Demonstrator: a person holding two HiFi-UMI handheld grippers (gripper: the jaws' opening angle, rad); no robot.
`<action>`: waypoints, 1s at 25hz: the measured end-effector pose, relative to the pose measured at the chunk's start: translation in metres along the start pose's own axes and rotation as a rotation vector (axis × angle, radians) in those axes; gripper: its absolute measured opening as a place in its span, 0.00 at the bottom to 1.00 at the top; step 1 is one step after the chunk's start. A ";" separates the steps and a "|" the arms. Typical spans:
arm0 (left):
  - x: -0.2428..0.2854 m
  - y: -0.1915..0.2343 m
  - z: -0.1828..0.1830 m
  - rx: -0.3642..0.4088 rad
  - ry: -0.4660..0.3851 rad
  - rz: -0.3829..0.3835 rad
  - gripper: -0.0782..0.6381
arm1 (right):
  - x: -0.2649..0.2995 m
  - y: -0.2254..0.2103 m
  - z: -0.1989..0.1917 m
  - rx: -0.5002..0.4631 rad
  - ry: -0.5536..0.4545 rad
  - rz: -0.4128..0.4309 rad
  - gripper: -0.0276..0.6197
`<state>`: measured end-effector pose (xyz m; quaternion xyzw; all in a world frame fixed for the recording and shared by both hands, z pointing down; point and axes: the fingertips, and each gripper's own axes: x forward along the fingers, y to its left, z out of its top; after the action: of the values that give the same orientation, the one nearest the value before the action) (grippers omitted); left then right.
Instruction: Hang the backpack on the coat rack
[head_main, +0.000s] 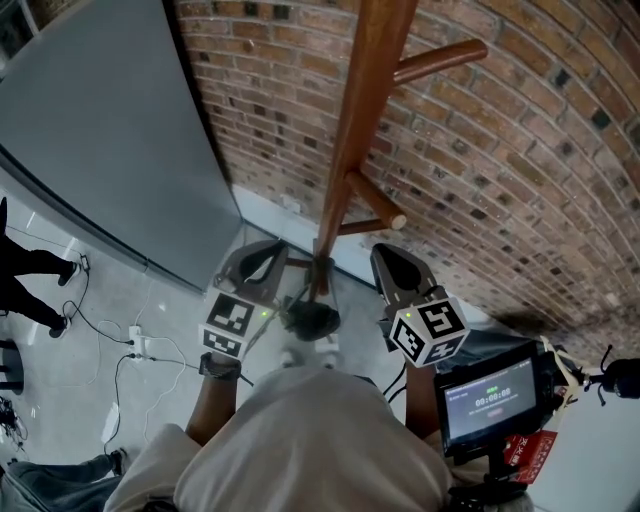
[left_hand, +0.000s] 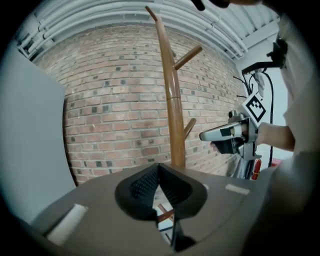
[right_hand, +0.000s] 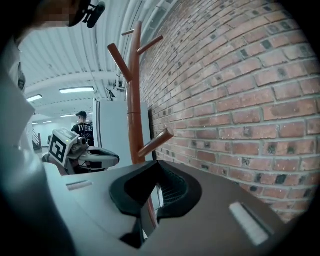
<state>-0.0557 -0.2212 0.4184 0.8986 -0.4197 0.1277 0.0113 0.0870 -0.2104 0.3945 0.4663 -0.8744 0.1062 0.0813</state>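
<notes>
Head view: coat rack (head_main: 365, 90) comes down from 12 o'clock to frame centre; brick wall (head_main: 520, 150) close behind it; grey panel (head_main: 100, 130) at 10 o'clock; upper peg (head_main: 440, 58) at 1 o'clock with open air round it; lower peg (head_main: 378, 203) juts toward 4 o'clock, just above right gripper (head_main: 386, 252); left gripper (head_main: 270, 248) sits at 9 o'clock of the rack's foot, near, not touching; backpack (head_main: 310, 320) reads as a dark lump low between the two grippers, seemingly on the floor (head_main: 170, 290), too small for detail; open floor at 8 o'clock, cables (head_main: 130, 345) across it; screen rig (head_main: 490, 395) crowds 4 o'clock.

Left gripper view: left gripper (left_hand: 160, 167) jaws closed tip to tip, nothing between; coat rack dead ahead at 12; right gripper (left_hand: 210, 135) at 3 o'clock, apart from it.

Right gripper view: right gripper (right_hand: 159, 165) jaws closed, empty; brick wall fills 1 to 4 o'clock; lower peg slants just above the tips; person (right_hand: 82, 127) far back at 9.
</notes>
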 end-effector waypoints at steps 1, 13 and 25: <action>0.000 0.000 0.007 0.008 -0.015 0.000 0.11 | 0.000 0.000 0.006 -0.008 -0.011 0.001 0.05; -0.023 -0.016 0.095 0.139 -0.179 0.003 0.11 | -0.016 0.010 0.061 -0.107 -0.114 0.028 0.05; -0.026 -0.020 0.110 0.142 -0.214 -0.003 0.11 | -0.022 0.013 0.086 -0.131 -0.148 0.036 0.04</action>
<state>-0.0328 -0.2024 0.3076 0.9063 -0.4069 0.0603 -0.0971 0.0842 -0.2082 0.3052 0.4507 -0.8914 0.0156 0.0446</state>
